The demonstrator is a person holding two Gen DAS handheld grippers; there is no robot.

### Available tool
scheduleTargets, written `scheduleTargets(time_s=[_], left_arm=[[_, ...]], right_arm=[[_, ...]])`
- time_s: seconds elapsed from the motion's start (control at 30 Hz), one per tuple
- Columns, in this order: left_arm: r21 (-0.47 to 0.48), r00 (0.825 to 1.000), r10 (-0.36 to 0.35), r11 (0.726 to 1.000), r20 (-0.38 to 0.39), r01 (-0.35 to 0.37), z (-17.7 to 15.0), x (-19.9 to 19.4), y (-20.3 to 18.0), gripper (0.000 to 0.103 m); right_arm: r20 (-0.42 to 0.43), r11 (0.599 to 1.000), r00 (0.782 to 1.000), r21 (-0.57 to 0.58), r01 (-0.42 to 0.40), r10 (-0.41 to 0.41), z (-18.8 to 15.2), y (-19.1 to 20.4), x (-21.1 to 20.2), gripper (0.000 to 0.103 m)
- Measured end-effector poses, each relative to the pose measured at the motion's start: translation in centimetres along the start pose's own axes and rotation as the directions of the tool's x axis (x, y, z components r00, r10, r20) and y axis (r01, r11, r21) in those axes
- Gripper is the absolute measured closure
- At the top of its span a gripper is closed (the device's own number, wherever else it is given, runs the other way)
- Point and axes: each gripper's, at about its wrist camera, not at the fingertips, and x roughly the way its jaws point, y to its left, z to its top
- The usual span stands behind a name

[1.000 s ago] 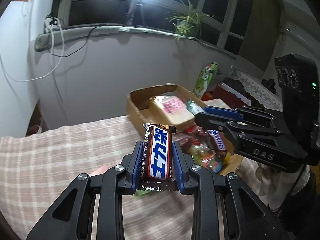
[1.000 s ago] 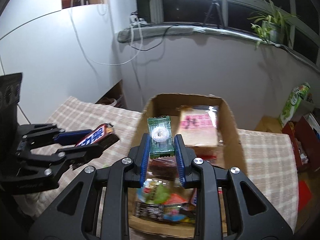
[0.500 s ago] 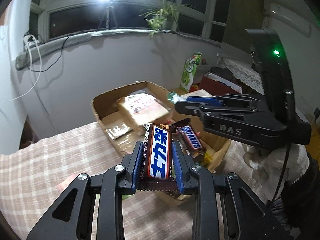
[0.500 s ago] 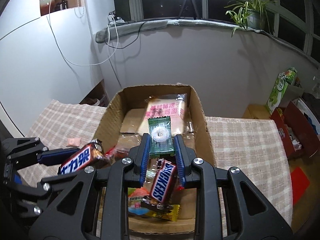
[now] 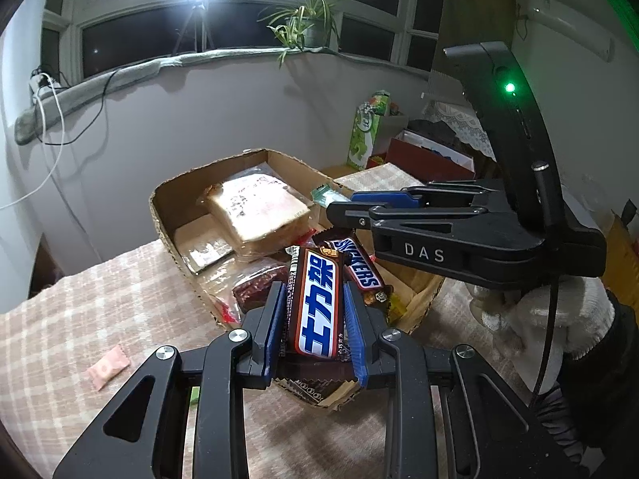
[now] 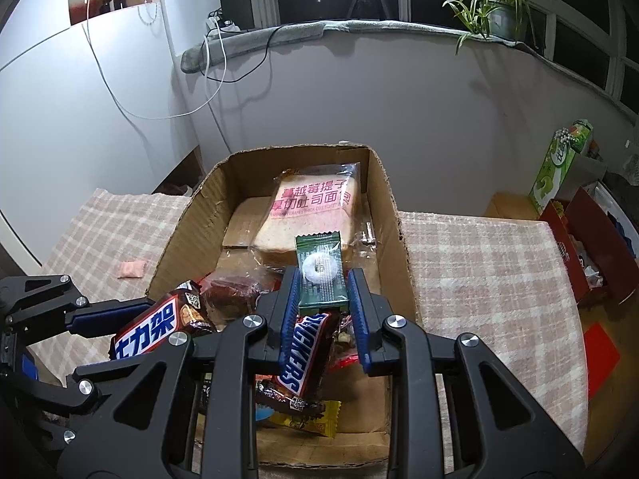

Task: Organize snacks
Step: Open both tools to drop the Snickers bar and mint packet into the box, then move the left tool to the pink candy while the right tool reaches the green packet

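My left gripper [image 5: 315,291] is shut on a brown Snickers bar with Chinese lettering [image 5: 317,307], held over the near left edge of the cardboard box [image 5: 175,199]. From the right wrist view that bar [image 6: 153,329] pokes in at the lower left. A small green mint packet [image 6: 319,273] sits clamped in my right gripper [image 6: 322,279], above the middle of the box [image 6: 187,235]. Inside lie a bagged slice of toast [image 6: 311,211], a second Snickers bar [image 6: 305,353], a dark red snack [image 6: 229,293] and a yellow wrapper [image 6: 315,419].
A small pink candy [image 5: 108,367] lies on the checked tablecloth [image 5: 80,319] left of the box. Right of the table stand a green carton [image 6: 559,159] and red boxes [image 6: 587,239]. A gloved hand [image 5: 539,319] carries the right gripper. A curved wall rises behind the box.
Both grippers have moved in over the box with their snacks still held. The box now sits closer and more centred in both views; the pink candy has come into sight.
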Motion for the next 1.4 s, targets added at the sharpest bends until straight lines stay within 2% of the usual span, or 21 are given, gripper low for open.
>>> scheduleTargets(time_s=[0.23, 0.27, 0.3, 0.33, 0.37, 0.4, 0.43, 0.5, 0.63, 1.1, 1.4], left_arm=[[0.003, 1.0, 0.003, 1.0, -0.007, -0.003, -0.1, 0.3, -0.1, 0.075], [0.004, 1.0, 0.003, 1.0, -0.006, -0.003, -0.1, 0.3, -0.1, 0.075], [0.005, 1.0, 0.003, 1.0, -0.005, -0.003, 0.0, 0.2, -0.1, 0.075], [0.004, 1.0, 0.006, 1.0, -0.003, -0.006, 0.0, 0.1, -0.1, 0.072], [0.002, 1.0, 0.007, 1.0, -0.001, -0.007, 0.1, 0.1, -0.1, 0.068], [-0.002, 1.0, 0.01, 1.0, 0.002, -0.01, 0.1, 0.0, 0.0, 0.058], [-0.004, 1.0, 0.013, 1.0, 0.005, -0.013, 0.1, -0.1, 0.0, 0.052], [-0.002, 1.0, 0.014, 1.0, 0.003, -0.014, 0.0, 0.0, 0.0, 0.051], [-0.006, 1.0, 0.024, 1.0, 0.002, -0.024, 0.0, 0.0, 0.1, 0.048], [-0.002, 0.999, 0.034, 0.999, 0.004, -0.034, -0.2, -0.3, 0.2, 0.048], [-0.033, 0.999, 0.046, 0.998, 0.022, -0.045, -0.6, -1.9, 2.3, 0.048]], right_arm=[[-0.003, 1.0, 1.0, -0.009, 0.015, -0.015, -0.1, 0.2, 0.2, 0.075], [-0.002, 1.0, 1.0, -0.01, 0.019, -0.019, -0.1, 0.2, 0.3, 0.067], [0.002, 1.0, 1.0, -0.011, 0.024, -0.024, -0.1, 0.2, 0.2, 0.052], [0.012, 0.999, 0.999, -0.009, 0.033, -0.033, -0.1, 0.2, 0.1, 0.045], [0.014, 0.999, 0.999, -0.009, 0.037, -0.037, -0.1, 0.2, 0.1, 0.033], [0.015, 0.999, 0.999, -0.011, 0.041, -0.04, -0.1, 0.2, 0.0, 0.022], [0.019, 0.999, 0.999, -0.014, 0.045, -0.045, 0.0, 0.2, 0.0, 0.018], [0.03, 0.998, 0.998, -0.016, 0.061, -0.061, 0.0, 0.3, -0.2, 0.01], [0.036, 0.997, 0.996, -0.018, 0.077, -0.076, 0.1, 0.3, -0.3, 0.009], [0.058, 0.998, 0.996, 0.001, 0.069, -0.069, 0.6, 0.7, -0.9, 0.009], [0.099, 1.0, 0.995, 0.006, 0.027, -0.027, 1.2, 2.0, -1.9, 0.009]])
